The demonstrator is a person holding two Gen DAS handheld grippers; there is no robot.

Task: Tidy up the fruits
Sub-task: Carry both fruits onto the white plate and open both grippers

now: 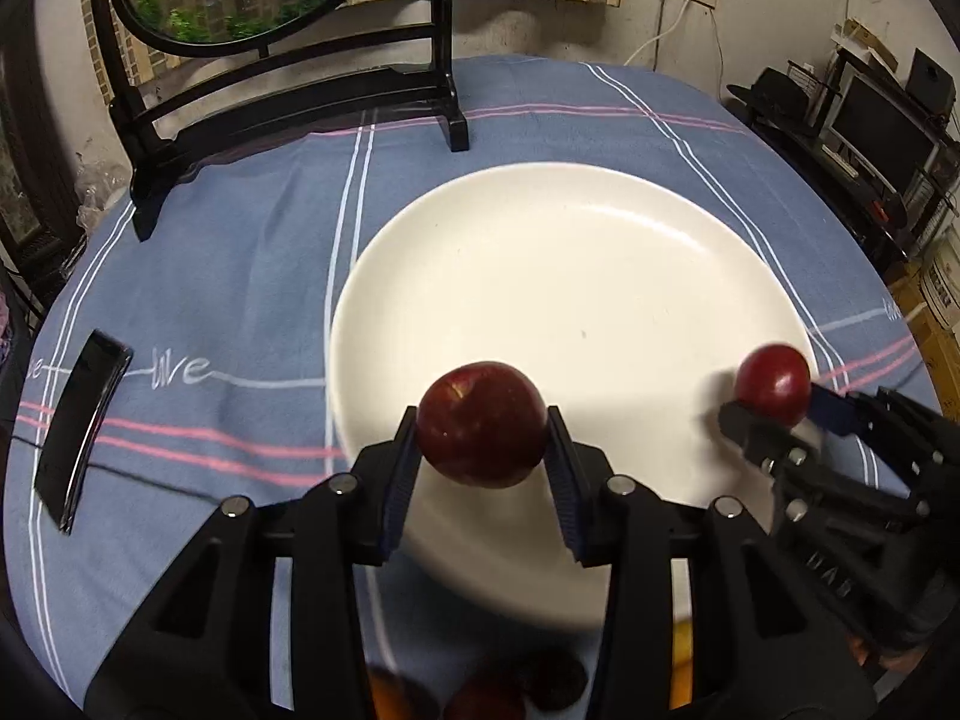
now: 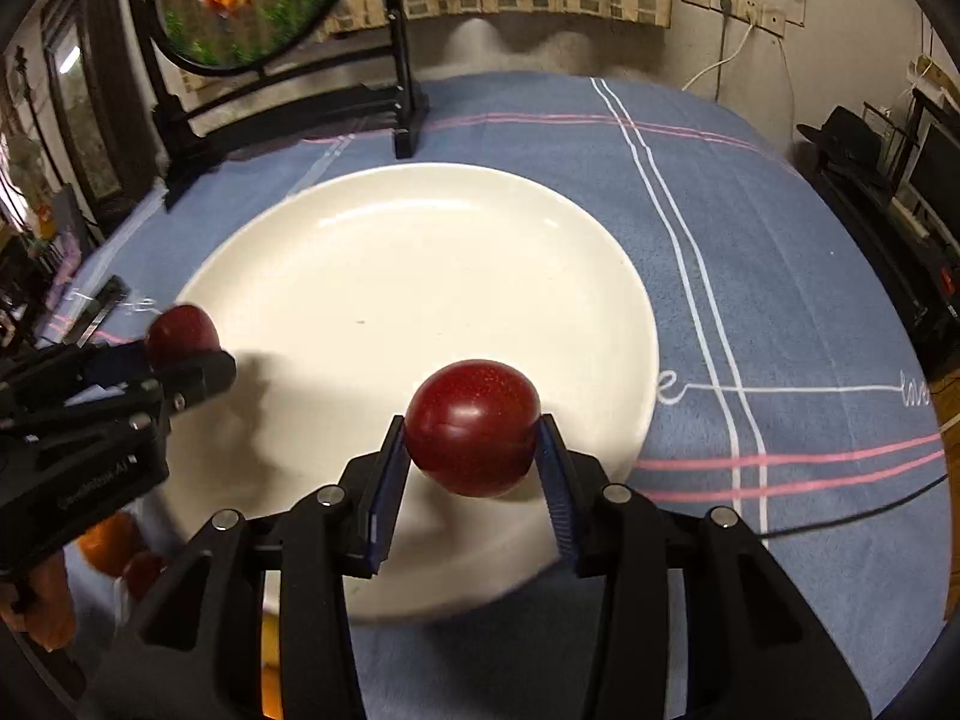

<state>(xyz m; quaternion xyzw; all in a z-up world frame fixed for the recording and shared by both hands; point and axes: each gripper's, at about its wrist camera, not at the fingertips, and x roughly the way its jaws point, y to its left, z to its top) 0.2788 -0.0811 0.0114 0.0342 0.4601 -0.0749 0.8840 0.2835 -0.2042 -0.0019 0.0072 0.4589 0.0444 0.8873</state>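
Fruit held over white plate point(image 1: 600, 276): left gripper point(image 1: 483, 426) clamped on red apple point(image 1: 480, 423) at lower centre, right gripper point(image 2: 474, 429) clamped on red plum point(image 2: 471, 426); both should lower gently, apart, before releasing.

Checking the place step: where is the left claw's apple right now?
The apple is gripped in the left claw, above the white plate's near-left rim; the right claw holds a red fruit alongside.

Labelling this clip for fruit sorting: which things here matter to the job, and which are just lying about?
Part of the job:
left gripper, holding a red apple
right gripper, holding a red plum
white plate

Lying about:
round picture stand
black phone
blue striped tablecloth
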